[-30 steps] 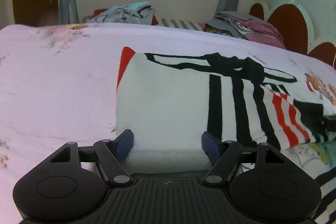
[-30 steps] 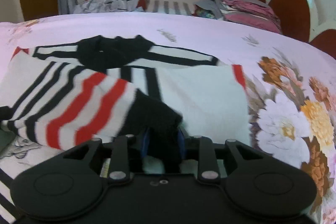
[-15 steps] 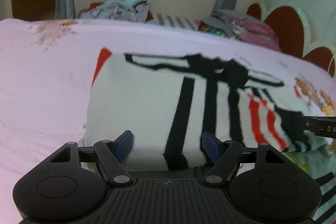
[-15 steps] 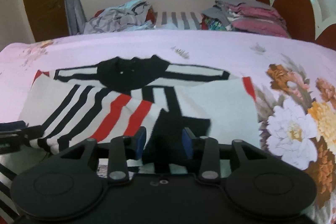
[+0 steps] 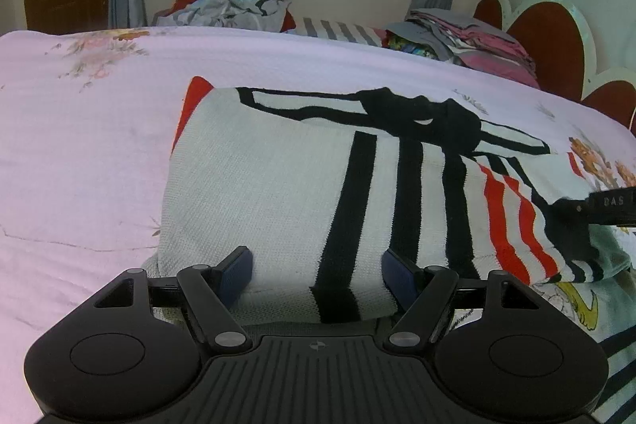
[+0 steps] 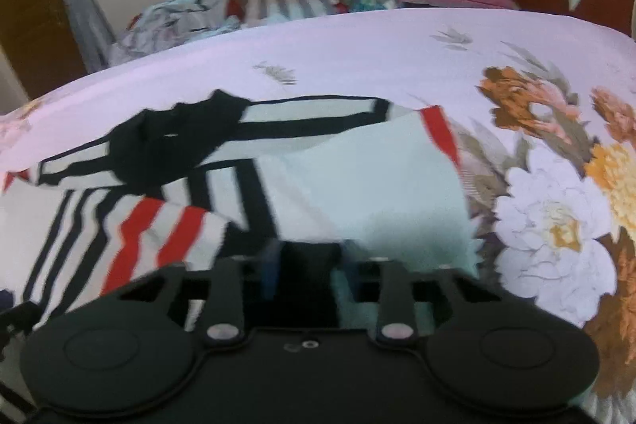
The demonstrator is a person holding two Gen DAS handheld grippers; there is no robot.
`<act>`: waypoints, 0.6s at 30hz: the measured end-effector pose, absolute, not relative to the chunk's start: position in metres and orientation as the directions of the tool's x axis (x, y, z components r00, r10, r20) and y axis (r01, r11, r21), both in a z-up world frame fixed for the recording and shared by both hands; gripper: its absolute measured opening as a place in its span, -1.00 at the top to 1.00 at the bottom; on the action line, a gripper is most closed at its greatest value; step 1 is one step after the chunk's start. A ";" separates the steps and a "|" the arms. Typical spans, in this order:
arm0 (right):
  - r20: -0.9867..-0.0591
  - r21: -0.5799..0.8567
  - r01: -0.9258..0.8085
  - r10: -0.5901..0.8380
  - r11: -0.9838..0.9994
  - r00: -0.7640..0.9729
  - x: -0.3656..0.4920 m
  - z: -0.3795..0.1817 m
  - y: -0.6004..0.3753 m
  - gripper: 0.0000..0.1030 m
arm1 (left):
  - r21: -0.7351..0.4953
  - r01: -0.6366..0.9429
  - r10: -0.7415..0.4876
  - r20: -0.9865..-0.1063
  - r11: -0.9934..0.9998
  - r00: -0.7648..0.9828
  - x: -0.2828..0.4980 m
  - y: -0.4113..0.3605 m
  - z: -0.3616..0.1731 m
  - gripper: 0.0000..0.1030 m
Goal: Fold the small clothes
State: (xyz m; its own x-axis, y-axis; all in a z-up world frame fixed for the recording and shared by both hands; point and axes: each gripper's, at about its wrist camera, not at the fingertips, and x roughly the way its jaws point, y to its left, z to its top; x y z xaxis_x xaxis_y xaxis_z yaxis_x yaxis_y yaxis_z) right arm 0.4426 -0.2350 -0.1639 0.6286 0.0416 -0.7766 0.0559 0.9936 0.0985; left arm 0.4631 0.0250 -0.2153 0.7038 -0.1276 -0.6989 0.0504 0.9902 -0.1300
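Knitted white sweater [image 5: 278,193] w/ black & red stripes lay spread on the pink floral bedsheet [image 5: 79,161], its black collar [image 5: 421,118] at the far side toward the window. Left gripper [image 5: 316,279] sat at the sweater's near hem, jaws wide apart either side of the fabric, pads not pinching it, prob. poised to take that edge. Right gripper [image 6: 308,271], at the sweater's near-right side, had just been closing & clamped the black cuff [image 6: 306,257] of the striped sleeve [image 6: 167,237]; frame blurred, so grip depth was unclear. Sleeve lay folded across the sweater's front, apparently being carried inward to square the shape before the body fold. Beyond the sweater, a loose clothes heap [image 5: 234,6] & 1 folded stack [image 5: 469,42] sat along the bed's far edge.
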 end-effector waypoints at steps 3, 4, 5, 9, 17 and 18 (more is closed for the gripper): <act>-0.752 0.042 0.016 0.021 0.999 0.658 0.436 -0.160 -0.226 0.86 | -0.131 0.046 -0.125 -0.699 0.990 0.704 0.463 0.025 -0.215 -0.41; -0.738 0.019 0.019 0.001 1.000 0.675 0.436 -0.157 -0.226 0.86 | -0.132 0.046 -0.126 -0.699 0.990 0.704 0.463 0.025 -0.215 -0.41; -0.724 0.004 0.032 -0.019 0.999 0.690 0.436 -0.155 -0.228 0.86 | -0.133 0.048 -0.128 -0.697 0.990 0.706 0.463 0.025 -0.215 -0.41; -0.745 -0.038 0.030 -0.048 0.999 0.666 0.441 -0.169 -0.230 0.86 | -0.125 0.057 -0.129 -0.695 0.990 0.708 0.461 0.025 -0.216 -0.41; -0.711 0.037 -0.010 0.033 0.999 0.702 0.412 -0.139 -0.230 0.59 | -0.154 0.052 -0.144 -0.686 0.987 0.713 0.443 0.026 -0.198 -0.41; -0.710 0.047 -0.025 0.051 0.999 0.702 0.407 -0.136 -0.226 0.58 | -0.156 0.057 -0.149 -0.683 0.986 0.715 0.439 0.025 -0.196 -0.41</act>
